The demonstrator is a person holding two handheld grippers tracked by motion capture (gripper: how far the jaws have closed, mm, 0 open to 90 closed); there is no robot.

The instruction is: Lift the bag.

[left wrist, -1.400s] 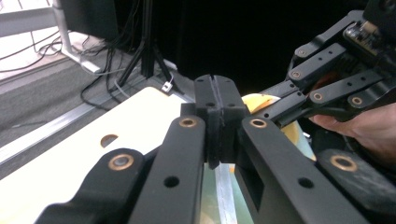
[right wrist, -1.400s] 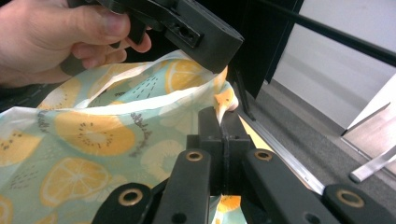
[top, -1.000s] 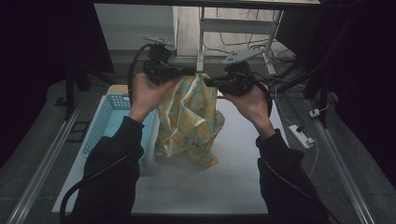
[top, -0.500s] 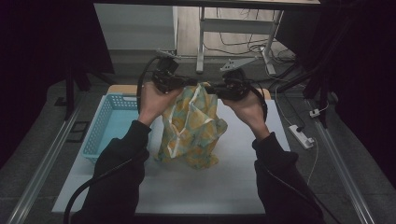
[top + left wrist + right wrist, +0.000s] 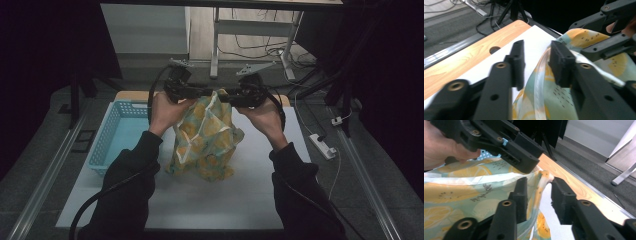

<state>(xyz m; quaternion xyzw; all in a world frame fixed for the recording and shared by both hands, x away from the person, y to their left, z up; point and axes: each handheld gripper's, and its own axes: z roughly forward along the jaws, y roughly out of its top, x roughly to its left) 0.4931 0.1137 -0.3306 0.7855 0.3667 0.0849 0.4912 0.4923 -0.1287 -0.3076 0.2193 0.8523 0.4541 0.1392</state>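
Releasing: lemon-print cloth, bunched and slumped on the white table, just right of the blue basket. Left gripper and right gripper meet tip to tip over its top edge; both pairs of jaws have just been opening and now stand spread, the hem loose between them, nothing pinched. Judged: cloth set down, let-go nearly done. Left to do: withdrawing both grippers; any folding or moving into the basket not yet started
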